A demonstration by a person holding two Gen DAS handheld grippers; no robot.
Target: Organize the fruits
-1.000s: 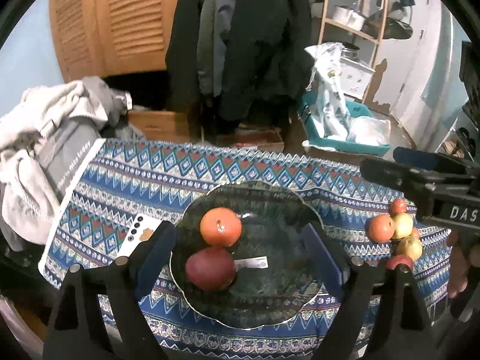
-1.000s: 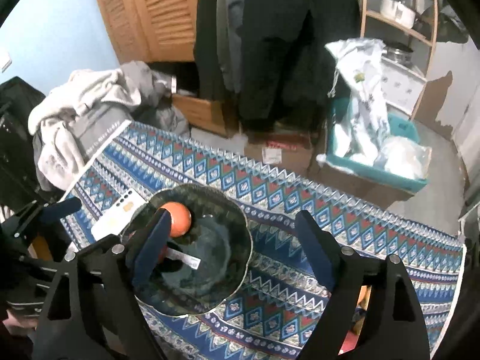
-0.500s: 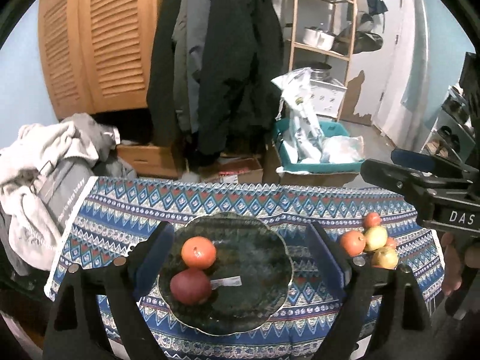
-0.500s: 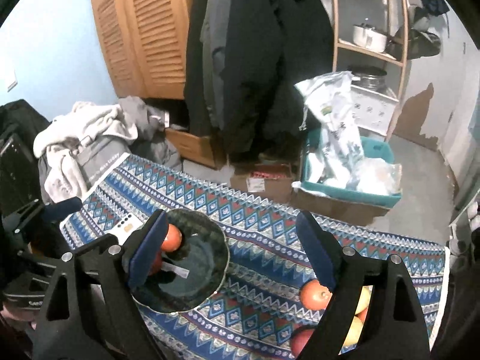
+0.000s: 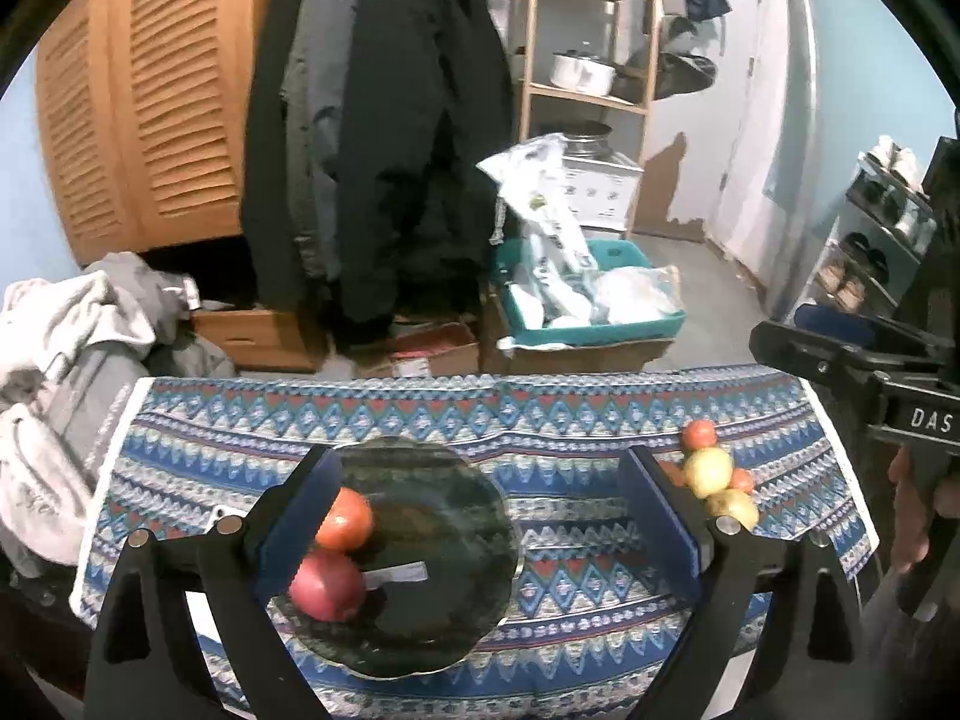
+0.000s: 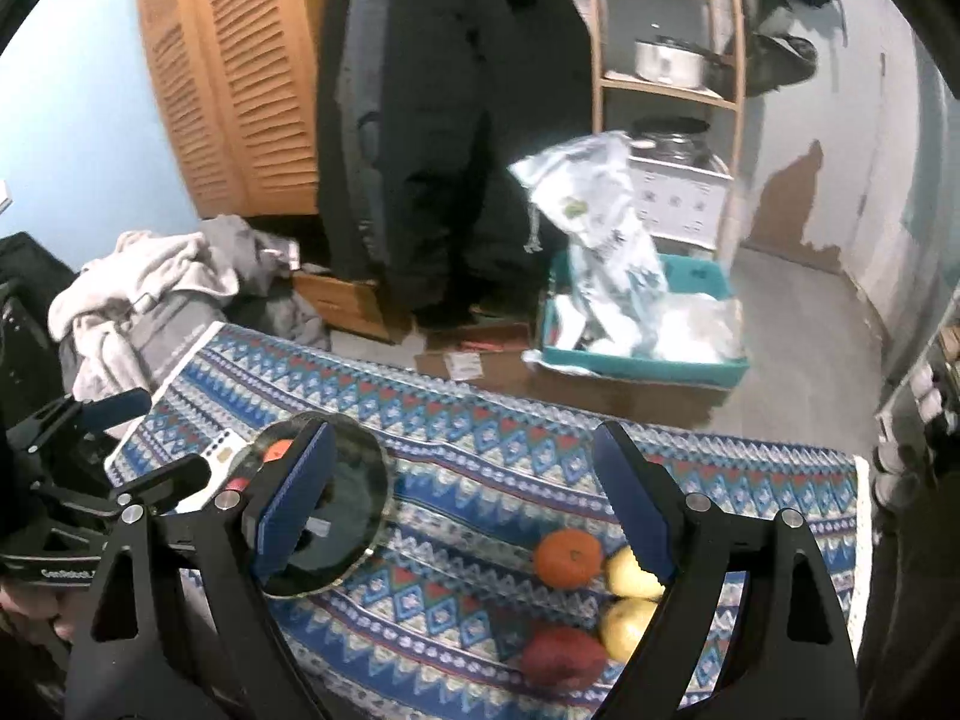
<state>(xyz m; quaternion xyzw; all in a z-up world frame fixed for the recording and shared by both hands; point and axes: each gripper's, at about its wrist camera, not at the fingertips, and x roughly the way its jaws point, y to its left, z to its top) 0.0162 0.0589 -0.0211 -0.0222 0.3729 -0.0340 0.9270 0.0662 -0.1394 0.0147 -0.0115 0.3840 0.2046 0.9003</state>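
Observation:
A dark glass plate (image 5: 444, 540) lies on the patterned tablecloth (image 5: 540, 408). On its left side sit an orange (image 5: 345, 519) and a red apple (image 5: 327, 585). My left gripper (image 5: 474, 480) hovers above the plate, its jaws opening with nothing between them. Several loose fruits lie at the table's right end: an orange (image 6: 567, 558), two yellow fruits (image 6: 630, 576) and a red apple (image 6: 561, 657). My right gripper (image 6: 462, 450) hangs open and empty, between the plate (image 6: 348, 510) and these fruits.
A white card-like object (image 6: 219, 450) lies left of the plate. Behind the table are a heap of clothes (image 5: 60, 360), hanging dark coats (image 5: 378, 150), cardboard boxes and a teal bin (image 5: 594, 306). A hand (image 5: 918, 510) holds the right gripper's handle.
Both grippers have drawn back and risen, so the plate looks smaller and farther. The loose fruits have come into the right wrist view. The left jaws stand a little wider.

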